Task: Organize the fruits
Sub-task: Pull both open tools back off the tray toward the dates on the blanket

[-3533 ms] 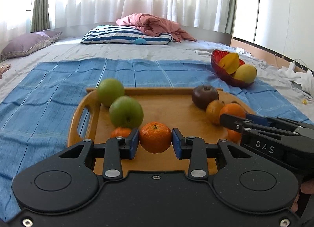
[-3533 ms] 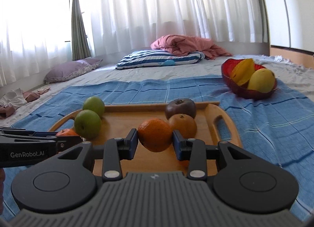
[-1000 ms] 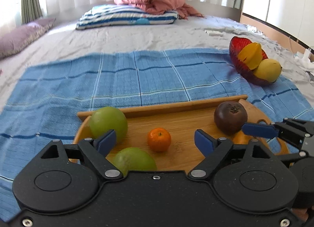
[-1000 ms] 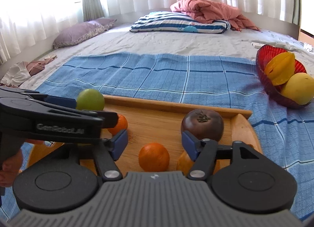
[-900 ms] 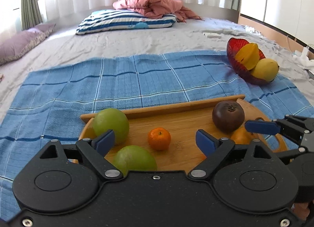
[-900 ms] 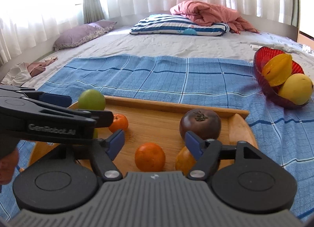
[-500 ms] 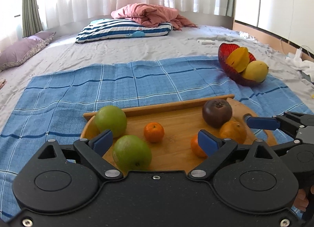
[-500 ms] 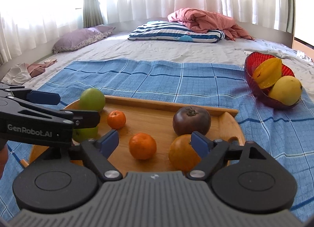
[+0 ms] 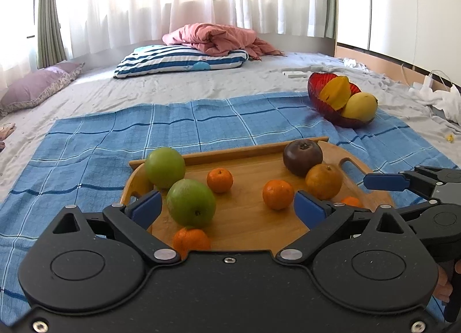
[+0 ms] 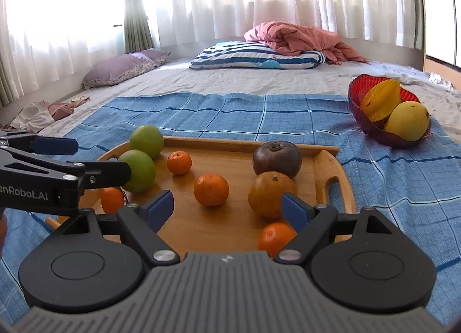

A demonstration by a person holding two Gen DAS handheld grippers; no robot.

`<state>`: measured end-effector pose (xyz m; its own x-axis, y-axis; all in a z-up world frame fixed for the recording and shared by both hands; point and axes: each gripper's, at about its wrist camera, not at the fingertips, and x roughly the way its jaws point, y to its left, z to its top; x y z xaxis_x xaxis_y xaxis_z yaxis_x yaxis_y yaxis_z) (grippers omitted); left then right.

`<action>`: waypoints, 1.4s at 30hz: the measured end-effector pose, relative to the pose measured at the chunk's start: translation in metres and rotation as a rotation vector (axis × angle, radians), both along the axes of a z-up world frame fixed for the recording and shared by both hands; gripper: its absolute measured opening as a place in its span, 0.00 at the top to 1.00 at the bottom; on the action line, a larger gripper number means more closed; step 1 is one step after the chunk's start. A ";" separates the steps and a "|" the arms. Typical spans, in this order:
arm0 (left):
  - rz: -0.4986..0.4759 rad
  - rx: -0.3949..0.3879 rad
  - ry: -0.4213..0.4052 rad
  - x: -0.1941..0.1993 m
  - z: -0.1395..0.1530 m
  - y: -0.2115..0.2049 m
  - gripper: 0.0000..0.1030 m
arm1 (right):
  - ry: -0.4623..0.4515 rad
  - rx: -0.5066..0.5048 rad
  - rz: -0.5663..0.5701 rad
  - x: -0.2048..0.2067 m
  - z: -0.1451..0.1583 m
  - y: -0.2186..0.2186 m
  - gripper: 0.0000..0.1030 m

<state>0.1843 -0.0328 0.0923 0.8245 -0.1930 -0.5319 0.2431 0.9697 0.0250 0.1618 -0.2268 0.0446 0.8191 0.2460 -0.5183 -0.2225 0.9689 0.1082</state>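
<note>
A wooden tray [image 9: 253,226] [image 10: 219,226] lies on a blue checked cloth. It holds two green apples [image 9: 164,166] [image 9: 191,202], several small oranges [image 9: 219,180] [image 9: 278,194], a larger orange [image 9: 323,181] and a dark brown fruit [image 9: 302,157] [image 10: 277,158]. My left gripper [image 9: 229,208] is open and empty above the tray's near left side. My right gripper [image 10: 227,207] is open and empty above the near right side, with an orange [image 10: 211,189] ahead of it.
A red bowl [image 9: 331,111] [image 10: 371,128] with a star fruit and a mango stands on the cloth at the far right. A striped pillow [image 9: 178,59] and a pink blanket lie at the back, a purple pillow [image 10: 124,69] at the left.
Both grippers held oranges 3.5 s ago; each has opened and left its orange on the tray. Over the last second both have pulled back and up, so more of the tray shows.
</note>
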 end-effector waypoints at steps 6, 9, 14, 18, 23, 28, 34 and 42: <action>-0.006 -0.016 -0.008 -0.020 -0.003 0.003 0.04 | -0.018 -0.003 -0.014 -0.018 -0.006 0.000 0.12; -0.002 -0.007 -0.027 -0.032 -0.005 0.003 0.03 | -0.021 0.006 -0.024 -0.026 -0.008 -0.002 0.12; 0.000 -0.008 -0.037 -0.050 -0.014 0.004 0.03 | -0.049 -0.017 -0.050 -0.042 -0.014 -0.002 0.11; 0.014 -0.010 -0.041 -0.065 -0.024 0.005 0.02 | -0.061 -0.025 -0.082 -0.054 -0.020 -0.002 0.11; 0.032 -0.040 -0.030 -0.077 -0.038 0.009 0.02 | -0.062 -0.030 -0.113 -0.068 -0.030 -0.002 0.11; 0.037 -0.046 -0.040 -0.091 -0.050 0.013 0.02 | -0.075 -0.042 -0.145 -0.085 -0.039 0.001 0.11; 0.035 -0.019 -0.063 -0.109 -0.066 0.013 0.02 | -0.113 -0.086 -0.174 -0.105 -0.049 0.009 0.09; 0.036 0.025 -0.071 -0.126 -0.085 0.010 0.02 | -0.160 -0.123 -0.197 -0.119 -0.058 0.014 0.09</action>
<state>0.0586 -0.0231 0.0070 0.8664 -0.1500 -0.4763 0.2048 0.9766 0.0649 0.0428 -0.2132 -0.0137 0.9187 0.0166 -0.3945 -0.0329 0.9989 -0.0345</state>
